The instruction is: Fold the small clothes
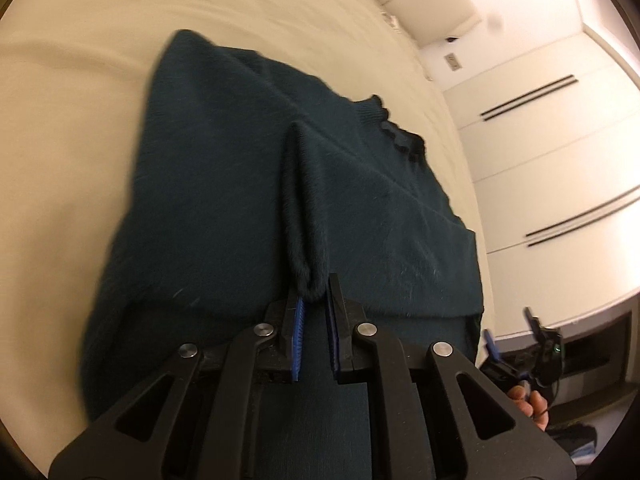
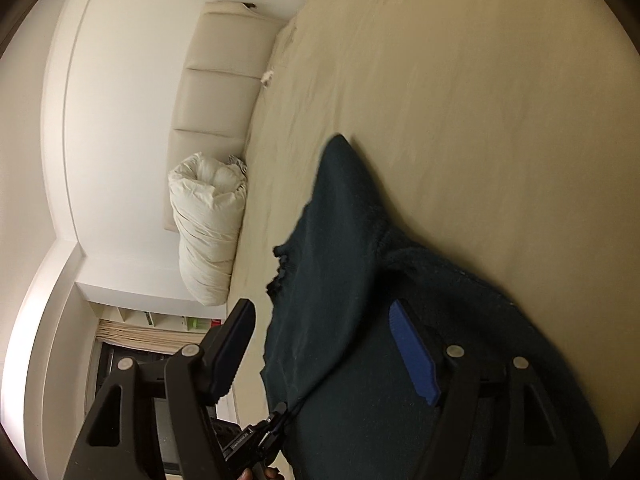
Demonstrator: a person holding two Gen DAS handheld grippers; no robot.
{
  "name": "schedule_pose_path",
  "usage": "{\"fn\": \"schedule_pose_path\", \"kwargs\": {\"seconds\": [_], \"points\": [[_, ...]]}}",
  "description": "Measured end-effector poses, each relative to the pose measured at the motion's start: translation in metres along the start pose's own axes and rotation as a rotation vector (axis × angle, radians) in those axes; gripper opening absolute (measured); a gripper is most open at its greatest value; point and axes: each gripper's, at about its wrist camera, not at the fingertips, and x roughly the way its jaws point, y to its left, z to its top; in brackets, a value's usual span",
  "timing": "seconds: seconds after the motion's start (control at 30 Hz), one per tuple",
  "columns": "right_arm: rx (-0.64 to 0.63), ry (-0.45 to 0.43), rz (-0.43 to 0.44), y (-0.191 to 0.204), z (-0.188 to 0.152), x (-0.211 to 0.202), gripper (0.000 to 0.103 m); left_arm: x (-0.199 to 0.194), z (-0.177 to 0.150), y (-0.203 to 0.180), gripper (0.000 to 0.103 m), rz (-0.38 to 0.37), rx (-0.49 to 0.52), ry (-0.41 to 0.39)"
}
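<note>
A dark teal knit sweater point(image 1: 224, 184) lies on the cream bed sheet point(image 1: 68, 128); its frilled collar point(image 1: 400, 136) points toward the wall. My left gripper point(image 1: 314, 300) is shut on a pinched ridge of the sweater's fabric, which stands up from the fingertips. In the right wrist view the same sweater point(image 2: 344, 248) spreads under my right gripper point(image 2: 324, 312), which is open with its blue pads wide apart above the cloth, holding nothing. The right gripper also shows in the left wrist view point(image 1: 516, 340) at the sweater's right edge.
A rolled white duvet point(image 2: 208, 224) lies by the padded headboard point(image 2: 216, 80). White wardrobe doors point(image 1: 560, 152) stand beyond the bed's edge. Bare sheet point(image 2: 480, 100) extends past the sweater.
</note>
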Motion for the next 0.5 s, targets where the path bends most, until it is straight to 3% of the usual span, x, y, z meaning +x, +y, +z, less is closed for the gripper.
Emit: {"fn": "schedule_pose_path", "kwargs": {"seconds": [0.07,0.13,0.27,0.33,0.4,0.47,0.5], "points": [[-0.061,0.004,0.022,0.019,0.006,0.003,0.073,-0.014,-0.002,-0.006,0.010,0.088,0.010,-0.021],[-0.129,0.030,0.043,0.038,0.012,0.016,0.073,-0.030,-0.002,-0.024,0.010,0.182,0.072,-0.107],[-0.209,0.138,0.103,0.057,0.023,0.066,0.073,-0.038,0.000,-0.068,0.010,0.225,0.229,-0.215],[-0.205,0.182,0.069,0.051,0.026,0.090,0.073,-0.018,0.005,-0.087,0.010,0.184,0.318,-0.201],[-0.229,0.219,0.050,0.043,0.027,0.110,0.073,0.009,0.010,-0.092,0.010,0.217,0.370,-0.163],[-0.211,0.201,-0.046,0.016,0.034,0.122,0.062,0.042,0.014,-0.079,0.010,0.245,0.358,-0.087],[-0.184,0.201,-0.040,0.002,0.039,0.123,0.039,0.049,0.013,-0.071,0.010,0.233,0.352,-0.081]]}}
